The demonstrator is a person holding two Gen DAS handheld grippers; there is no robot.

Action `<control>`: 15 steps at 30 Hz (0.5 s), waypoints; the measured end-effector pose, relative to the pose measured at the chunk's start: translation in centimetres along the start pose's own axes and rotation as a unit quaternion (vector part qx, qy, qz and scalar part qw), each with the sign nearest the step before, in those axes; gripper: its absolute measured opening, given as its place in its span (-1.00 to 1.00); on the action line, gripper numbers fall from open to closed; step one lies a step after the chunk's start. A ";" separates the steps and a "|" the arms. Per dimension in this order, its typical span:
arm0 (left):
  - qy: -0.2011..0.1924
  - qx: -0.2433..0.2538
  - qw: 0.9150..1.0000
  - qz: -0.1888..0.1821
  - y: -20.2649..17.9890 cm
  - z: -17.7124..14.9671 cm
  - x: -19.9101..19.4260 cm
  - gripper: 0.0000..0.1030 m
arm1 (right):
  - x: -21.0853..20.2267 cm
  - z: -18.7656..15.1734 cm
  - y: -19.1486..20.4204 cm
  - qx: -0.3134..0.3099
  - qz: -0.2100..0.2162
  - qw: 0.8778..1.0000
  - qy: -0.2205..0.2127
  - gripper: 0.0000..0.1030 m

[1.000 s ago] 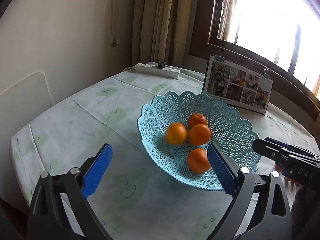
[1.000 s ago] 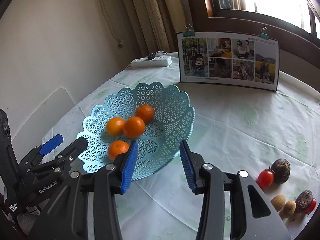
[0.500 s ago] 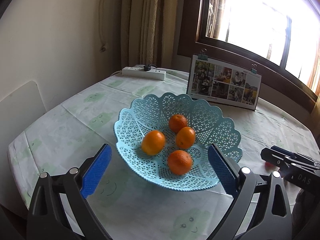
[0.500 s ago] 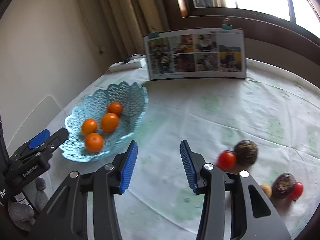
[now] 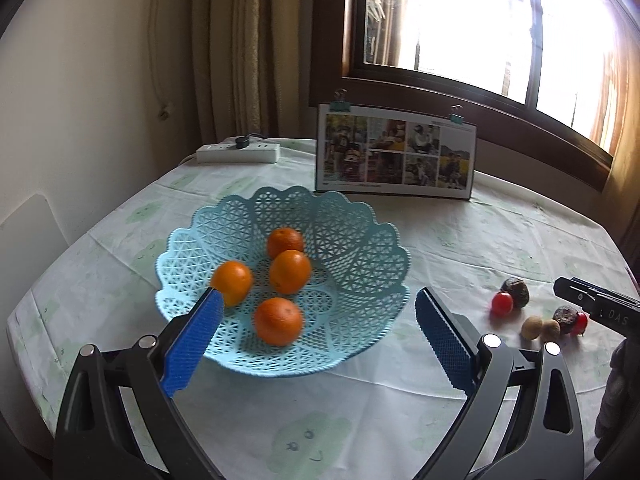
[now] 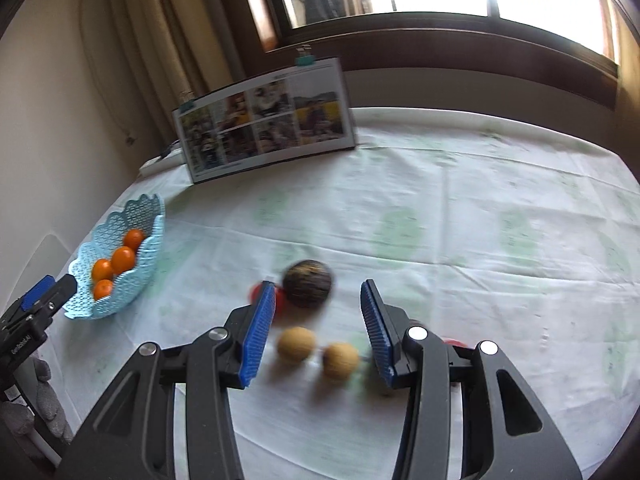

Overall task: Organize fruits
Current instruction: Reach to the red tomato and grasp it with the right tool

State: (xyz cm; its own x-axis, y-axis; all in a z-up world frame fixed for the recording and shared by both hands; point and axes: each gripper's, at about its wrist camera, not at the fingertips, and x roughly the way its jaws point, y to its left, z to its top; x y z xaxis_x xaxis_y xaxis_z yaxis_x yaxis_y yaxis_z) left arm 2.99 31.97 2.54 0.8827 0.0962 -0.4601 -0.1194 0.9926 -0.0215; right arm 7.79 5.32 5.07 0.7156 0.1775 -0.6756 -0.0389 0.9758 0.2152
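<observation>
A light blue lattice basket (image 5: 360,264) (image 6: 148,220) holds several oranges (image 5: 279,321) (image 6: 123,259). My left gripper (image 5: 316,340) hangs open just in front of the basket, holding nothing. To the right on the cloth lies a small group of fruit: a dark wrinkled fruit (image 6: 308,283) (image 5: 516,291), a red tomato (image 5: 502,303) partly behind my right gripper's left finger, and two small tan fruits (image 6: 297,343) (image 6: 340,360). My right gripper (image 6: 318,332) is open above this group, the tan fruits between its fingers. Another dark fruit (image 5: 564,316) and red tomato (image 5: 581,321) lie beside it.
A clipped photo board (image 5: 396,152) (image 6: 264,124) stands at the back of the table. A white power strip (image 5: 238,153) lies at the back left by the curtain. A white chair back (image 5: 28,232) sits off the left table edge.
My right gripper has swung right from the basket to above the loose fruit. My left gripper has pulled back from the basket and turned right, bringing the loose fruit into view.
</observation>
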 end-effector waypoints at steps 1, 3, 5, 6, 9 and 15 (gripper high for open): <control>0.000 0.005 1.000 -0.003 -0.5 0.0 0.0 0.90 | -0.3 -0.1 -0.8 0.005 -0.007 1.000 0.000 -0.12; 0.000 0.011 1.000 -0.008 -1.2 0.0 -0.1 0.90 | -0.8 -0.5 -2.4 0.013 -0.019 1.000 0.001 -0.12; 0.001 0.018 1.000 -0.014 -2.1 0.0 0.0 0.90 | -1.3 -0.9 -3.6 0.016 -0.027 0.999 0.004 -0.12; 0.001 0.023 1.000 -0.017 -2.7 0.0 -0.1 0.90 | -1.4 -1.1 -4.2 0.017 -0.030 0.999 0.006 -0.12; 0.004 0.034 0.999 -0.026 -4.1 0.0 0.1 0.90 | -1.7 -1.9 -5.4 0.019 -0.032 0.999 0.013 -0.12; 0.010 0.055 0.998 -0.040 -6.5 -0.1 0.3 0.90 | -1.5 -3.2 -6.4 0.017 -0.031 0.999 0.028 -0.12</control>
State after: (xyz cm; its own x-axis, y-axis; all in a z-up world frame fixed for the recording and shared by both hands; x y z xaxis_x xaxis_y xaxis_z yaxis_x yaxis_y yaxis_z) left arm 3.98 25.55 2.50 0.8780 0.0154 -0.4783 0.0035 0.9992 0.0386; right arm 4.73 -0.77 2.50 0.6763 0.1250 -0.7259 0.0277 0.9805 0.1947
